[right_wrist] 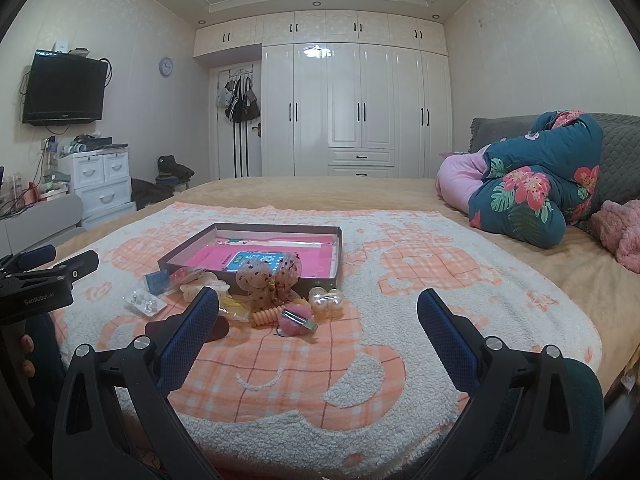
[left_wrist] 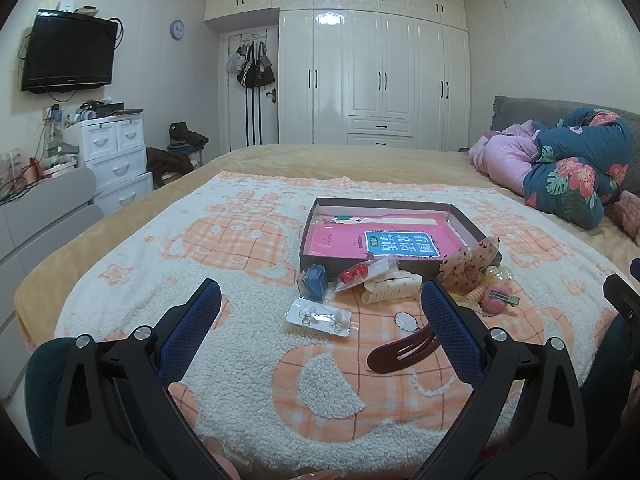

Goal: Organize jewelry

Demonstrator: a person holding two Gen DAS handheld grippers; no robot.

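Bedroom backdrop: white wardrobe across the upper frame, orange-and-white blanket on the bed below. Your left gripper and right gripper both hover wide apart, holding nothing. Jewelry pile sits mid-frame, just before the shallow box: earring packet, brown hair clip, cream claw clip, dotted bow, pearl piece.

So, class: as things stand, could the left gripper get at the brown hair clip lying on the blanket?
Probably yes. The left gripper is open, and the brown hair clip lies flat on the blanket close to its right finger, which overlaps one end; nothing rests on the clip.
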